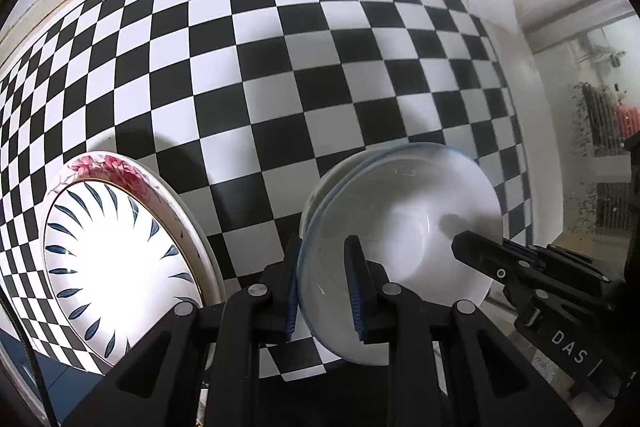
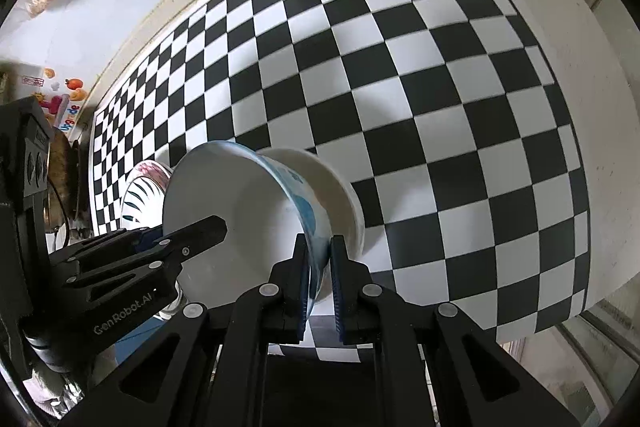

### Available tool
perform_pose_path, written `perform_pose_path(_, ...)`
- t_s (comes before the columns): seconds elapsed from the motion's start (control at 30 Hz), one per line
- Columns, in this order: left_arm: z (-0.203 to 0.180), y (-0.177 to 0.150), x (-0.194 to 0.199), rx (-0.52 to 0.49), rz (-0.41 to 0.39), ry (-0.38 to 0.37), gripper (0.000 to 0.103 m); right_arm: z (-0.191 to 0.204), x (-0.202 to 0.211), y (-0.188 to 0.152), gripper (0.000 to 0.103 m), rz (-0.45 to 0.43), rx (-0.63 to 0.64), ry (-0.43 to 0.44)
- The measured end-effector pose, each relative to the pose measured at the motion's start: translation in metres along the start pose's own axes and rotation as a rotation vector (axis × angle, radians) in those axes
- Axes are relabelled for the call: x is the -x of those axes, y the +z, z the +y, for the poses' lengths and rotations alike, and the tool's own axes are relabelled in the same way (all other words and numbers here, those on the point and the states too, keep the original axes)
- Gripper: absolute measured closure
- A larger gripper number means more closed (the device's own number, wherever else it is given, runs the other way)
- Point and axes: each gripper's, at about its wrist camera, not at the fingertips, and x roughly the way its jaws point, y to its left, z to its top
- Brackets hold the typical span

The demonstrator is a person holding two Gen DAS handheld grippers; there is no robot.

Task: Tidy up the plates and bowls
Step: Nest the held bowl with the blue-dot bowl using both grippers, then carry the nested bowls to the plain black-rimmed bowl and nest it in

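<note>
Bowls, nested and tipped on edge, mouth facing sideways, are clamped at opposite rims by each hand-held gripper.

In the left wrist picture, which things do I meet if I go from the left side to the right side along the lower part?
Stacked plates → left gripper, its jaws shut on the rim of the blue-rimmed bowl → right gripper, coming in from the right edge.

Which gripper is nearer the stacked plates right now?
Left. The left gripper grips the bowl's rim on the side facing the stacked plates; the right gripper holds the opposite rim, farther from them.
</note>
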Motion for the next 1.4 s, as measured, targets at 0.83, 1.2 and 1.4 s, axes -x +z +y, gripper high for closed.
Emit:
perform_pose_path(0.83, 0.005, 0.004, 0.027, 0.015, -0.028, 0.000, 0.084, -0.009, 0.011, 0.010, 0.091, 0.043, -0.004, 0.021)
perform_pose_path(1.2, 0.022, 0.118, 0.070, 0.134, -0.134, -0.112, 0.077, -0.023, 0.069, 0.107, 0.057, -0.076, -0.033, 0.104)
perform_pose_path(1.4, 0.034, 0.201, 0.031, 0.203, -0.081, -0.130, 0.077, -0.039, 0.049, 0.203, 0.057, -0.111, -0.079, 0.109)
